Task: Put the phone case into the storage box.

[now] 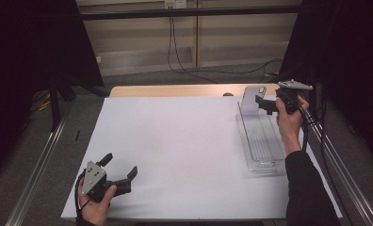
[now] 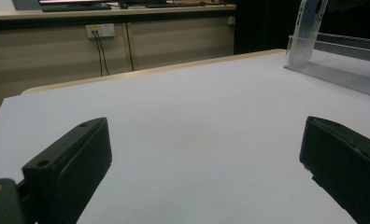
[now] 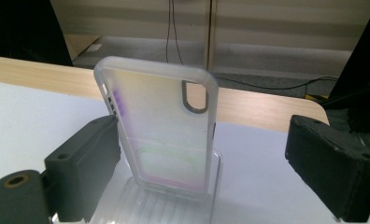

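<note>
From the high view, a white sheet (image 1: 184, 150) covers most of a wooden table (image 1: 175, 90). The left gripper (image 1: 120, 169) rests at the near left corner of the sheet, held in the person's left hand (image 1: 95, 205), its two black jaws spread apart with nothing between them. At the far right, the right hand (image 1: 290, 120) holds the right gripper (image 1: 261, 104) above the far end of a long clear plastic tray (image 1: 262, 141) that lies along the right side of the sheet. A translucent phone case (image 1: 251, 99) stands upright at the far end of that tray, and the right gripper's jaws sit just beside it.

In the left gripper view, the two jaws rise wide apart from the bottom corners, with bare white sheet between them. The phone case (image 2: 308, 32) stands far off at the upper right, on the end of the clear tray (image 2: 337, 77). Beyond the table's far edge is a wall with a socket (image 2: 100, 31) and hanging cables.

In the right gripper view, the phone case (image 3: 162, 126) stands upright on the ribbed tray (image 3: 174, 205), tilted slightly, its camera hole near the top. The jaws are apart: the left one is at the case's left edge, whether touching I cannot tell, while the right one stands well clear of it. The case is not clamped.
</note>
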`<state>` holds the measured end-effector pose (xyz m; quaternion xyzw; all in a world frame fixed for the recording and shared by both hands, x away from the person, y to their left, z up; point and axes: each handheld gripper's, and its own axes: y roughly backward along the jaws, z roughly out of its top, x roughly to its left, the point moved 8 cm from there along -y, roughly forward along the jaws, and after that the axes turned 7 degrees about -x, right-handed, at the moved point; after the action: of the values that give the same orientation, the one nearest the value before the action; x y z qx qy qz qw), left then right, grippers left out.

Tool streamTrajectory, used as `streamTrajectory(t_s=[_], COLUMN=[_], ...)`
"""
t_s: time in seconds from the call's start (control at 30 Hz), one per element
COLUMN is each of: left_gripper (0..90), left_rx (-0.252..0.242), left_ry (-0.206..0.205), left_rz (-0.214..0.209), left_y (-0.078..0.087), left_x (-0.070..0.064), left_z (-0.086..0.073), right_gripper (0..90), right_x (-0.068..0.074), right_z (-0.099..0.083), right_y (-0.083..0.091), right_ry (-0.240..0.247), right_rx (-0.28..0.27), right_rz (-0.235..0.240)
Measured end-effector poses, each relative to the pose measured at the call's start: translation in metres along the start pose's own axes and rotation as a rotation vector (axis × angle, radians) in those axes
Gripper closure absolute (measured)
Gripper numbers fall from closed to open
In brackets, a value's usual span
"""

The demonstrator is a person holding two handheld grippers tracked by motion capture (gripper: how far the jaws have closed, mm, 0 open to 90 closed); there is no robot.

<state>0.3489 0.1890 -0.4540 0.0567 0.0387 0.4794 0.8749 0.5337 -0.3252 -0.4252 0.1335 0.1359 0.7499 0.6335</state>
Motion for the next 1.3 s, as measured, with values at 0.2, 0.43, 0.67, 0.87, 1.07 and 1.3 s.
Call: streamTrajectory(t_s=[0.2,0.43,0.67,0.87,1.07,1.3], left_gripper=[2.3,2.4,2.4,2.4,2.3,2.3], left_rx=[0.001,-0.004,-0.021,-0.020,-0.030,-0.034], left_ry=[-0.001,-0.005,0.003,0.012,0.009,0.019], left_rz=[0.008,0.010,0.025,0.014,0.007,-0.017], left_y=[0.000,0.000,0.002,0.003,0.004,0.002], left_x=[0.002,0.003,0.007,0.006,0.006,0.005], left_z=[0.000,0.001,0.003,0.002,0.004,0.006], right_gripper=[5.4,2.6,2.6,3.0,2.2,3.0], right_x=[0.002,0.004,0.004,0.002,-0.001,0.001], right_z=[-0.004,-0.005,-0.005,-0.006,-0.006,-0.006], right_y=[-0.001,0.002,0.011,0.018,0.028,0.037], right_ry=[0.026,0.037,0.041,0.036,0.013,0.002], right_rx=[-0.019,-0.038,-0.055,-0.057,-0.089,-0.141], right_rz=[0.003,0.001,0.013,0.016,0.008,0.013])
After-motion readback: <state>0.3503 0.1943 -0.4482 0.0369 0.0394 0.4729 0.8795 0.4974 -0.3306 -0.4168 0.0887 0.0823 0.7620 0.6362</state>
